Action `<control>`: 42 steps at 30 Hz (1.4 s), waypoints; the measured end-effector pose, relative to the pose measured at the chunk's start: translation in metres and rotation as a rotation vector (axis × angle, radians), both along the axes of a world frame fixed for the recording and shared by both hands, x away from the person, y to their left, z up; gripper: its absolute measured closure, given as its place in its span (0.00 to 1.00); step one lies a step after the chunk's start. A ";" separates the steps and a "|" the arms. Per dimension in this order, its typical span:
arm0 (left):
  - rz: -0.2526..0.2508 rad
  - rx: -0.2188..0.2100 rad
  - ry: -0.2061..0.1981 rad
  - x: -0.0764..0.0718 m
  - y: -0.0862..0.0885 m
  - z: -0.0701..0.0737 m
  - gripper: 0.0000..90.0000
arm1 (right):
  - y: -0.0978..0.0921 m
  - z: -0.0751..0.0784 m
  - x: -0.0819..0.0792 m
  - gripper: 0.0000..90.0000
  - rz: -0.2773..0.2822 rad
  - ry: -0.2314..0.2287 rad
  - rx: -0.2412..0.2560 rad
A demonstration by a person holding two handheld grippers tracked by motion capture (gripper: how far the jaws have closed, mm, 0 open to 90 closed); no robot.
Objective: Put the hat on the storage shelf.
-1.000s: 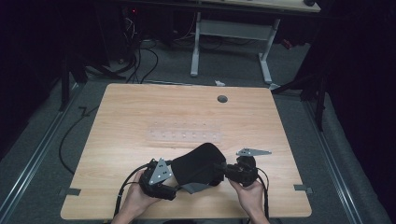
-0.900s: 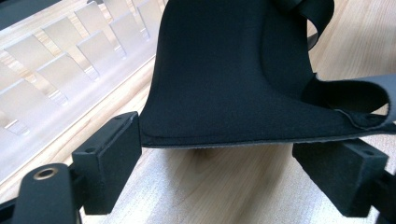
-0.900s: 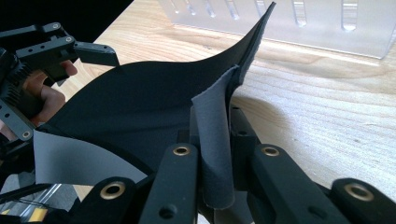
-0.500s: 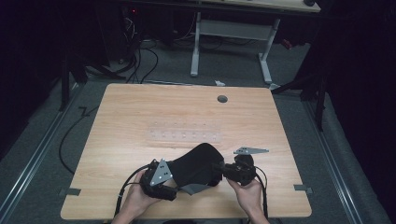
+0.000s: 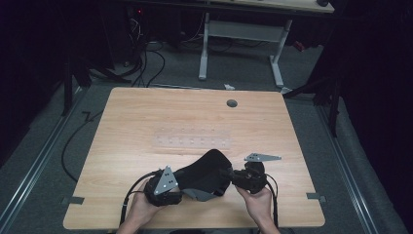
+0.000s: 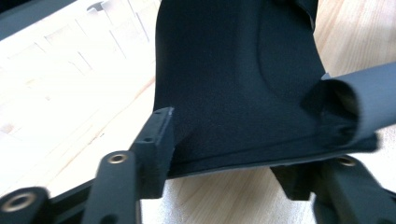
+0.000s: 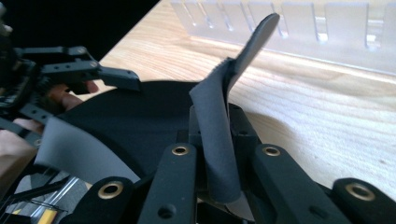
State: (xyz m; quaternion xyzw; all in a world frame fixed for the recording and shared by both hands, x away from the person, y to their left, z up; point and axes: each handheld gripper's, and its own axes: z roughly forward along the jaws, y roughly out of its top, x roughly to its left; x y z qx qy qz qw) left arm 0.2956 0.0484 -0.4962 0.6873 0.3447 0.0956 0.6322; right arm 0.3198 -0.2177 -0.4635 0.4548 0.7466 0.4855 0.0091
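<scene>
A black mat with a grey underside (image 5: 204, 170) lies bunched up near the table's front edge, between both grippers. My right gripper (image 5: 227, 174) is shut on a folded edge of the mat (image 7: 215, 116), which stands up between its jaws (image 7: 217, 144). My left gripper (image 5: 186, 191) is at the mat's other side. Its jaws stand wide apart (image 6: 229, 158), open, and the mat's edge (image 6: 233, 70) runs between them. A curled grey flap (image 6: 369, 98) shows at the right of the left gripper view.
A clear plastic slotted rack (image 5: 192, 141) lies across the middle of the wooden table (image 5: 146, 117), just beyond the mat. A round cable hole (image 5: 232, 103) sits near the far edge. Cables and desk legs are on the floor behind.
</scene>
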 end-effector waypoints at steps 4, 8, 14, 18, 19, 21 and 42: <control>-0.011 0.003 -0.002 -0.001 0.002 0.002 0.61 | 0.000 0.001 0.000 0.92 0.007 0.000 0.016; -0.026 0.005 -0.003 -0.002 0.003 0.006 0.69 | 0.000 0.002 0.001 0.92 0.008 -0.012 0.030; -0.063 0.020 -0.002 -0.004 0.002 0.006 0.82 | -0.001 0.002 0.006 0.90 0.012 -0.022 0.052; -0.093 0.027 -0.047 -0.008 0.001 0.010 0.90 | -0.005 0.002 0.007 0.90 -0.003 -0.012 0.082; -0.100 0.026 -0.050 -0.008 0.001 0.012 0.92 | -0.006 0.002 0.009 0.90 -0.005 -0.011 0.091; -0.120 0.022 -0.047 -0.008 0.001 0.013 0.95 | -0.007 0.003 0.011 0.88 -0.012 -0.003 0.101; -0.115 -0.058 0.056 -0.006 0.013 0.022 0.97 | -0.026 0.001 0.006 0.56 -0.035 -0.123 0.098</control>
